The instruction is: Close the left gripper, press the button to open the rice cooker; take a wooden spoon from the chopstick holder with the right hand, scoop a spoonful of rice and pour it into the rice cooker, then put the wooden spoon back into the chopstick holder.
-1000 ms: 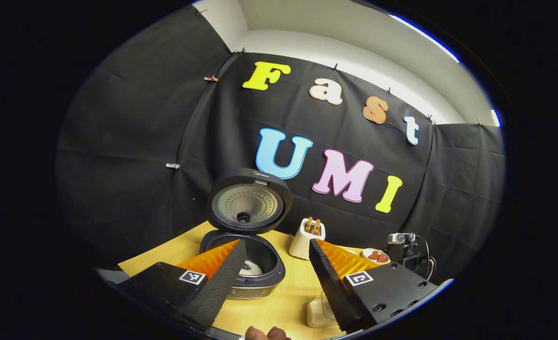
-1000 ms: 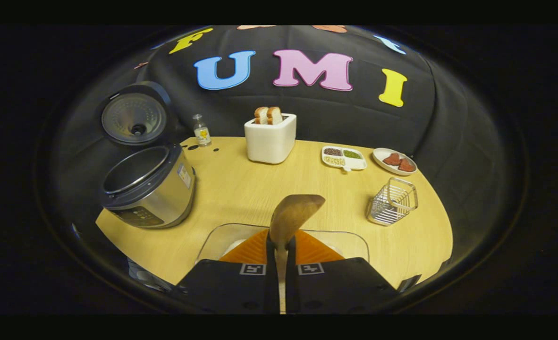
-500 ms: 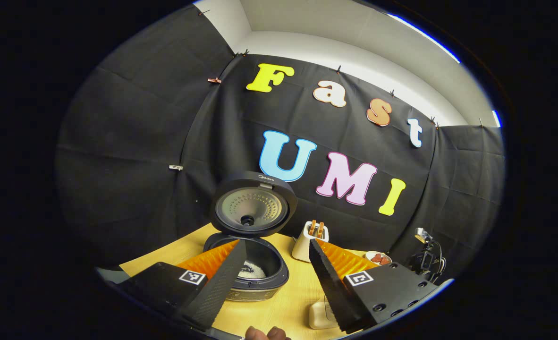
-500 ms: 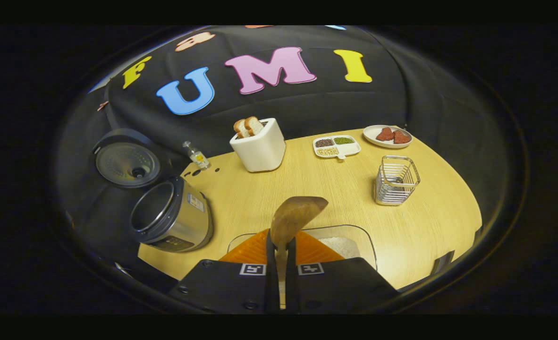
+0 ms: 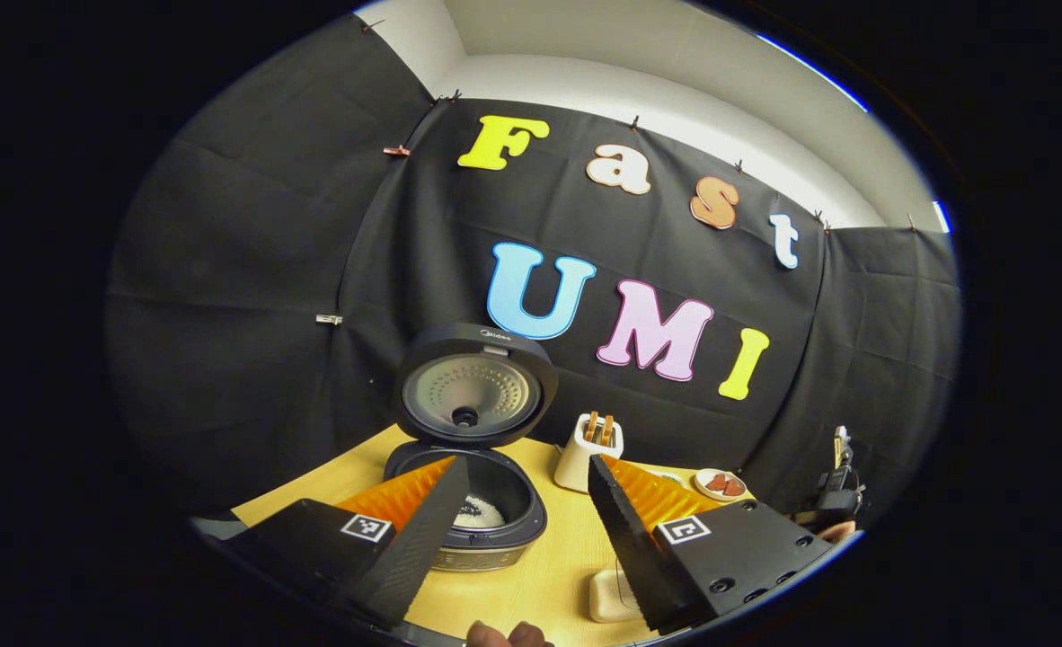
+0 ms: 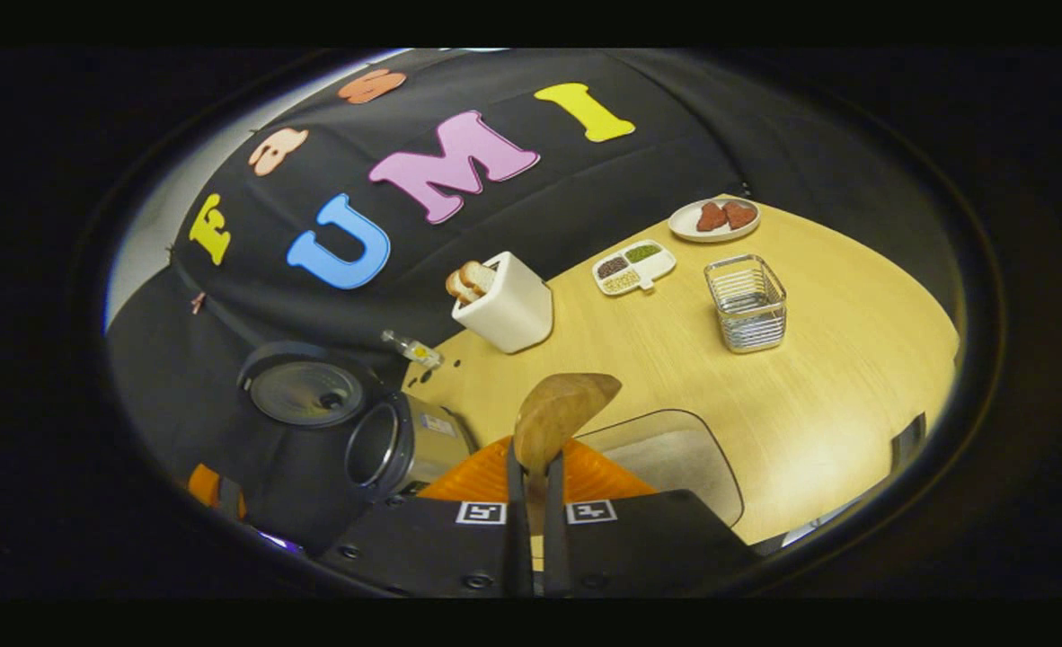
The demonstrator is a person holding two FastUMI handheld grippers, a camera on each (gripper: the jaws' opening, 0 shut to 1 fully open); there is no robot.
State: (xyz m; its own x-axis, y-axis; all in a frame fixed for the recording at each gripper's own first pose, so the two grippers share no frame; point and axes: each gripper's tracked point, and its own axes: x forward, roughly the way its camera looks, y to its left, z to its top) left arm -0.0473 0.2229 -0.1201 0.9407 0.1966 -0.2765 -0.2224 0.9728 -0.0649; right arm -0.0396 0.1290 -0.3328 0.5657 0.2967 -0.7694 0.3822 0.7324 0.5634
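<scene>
Wooden spoon (image 6: 556, 415) clamped in right gripper (image 6: 531, 485), left gripper (image 5: 522, 503) spread wide, bare table (image 6: 818, 359) beside chopstick holder (image 6: 747, 301)

Left gripper view: low, near the worktop (image 5: 531, 575), facing the open rice cooker (image 5: 473, 503) at 12 o'clock. Right gripper view: higher, tilted, cooker at 9 o'clock. Shared: cooker, toaster (image 6: 506, 313).

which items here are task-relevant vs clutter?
Task-relevant:
- rice cooker, lid up, some rice inside
- wooden spoon, held in the right tongs
- clear rice container
- wire chopstick holder
- left tongs, open

Clutter:
- toaster with bread
- divided dish
- plate
- small bottle
</scene>
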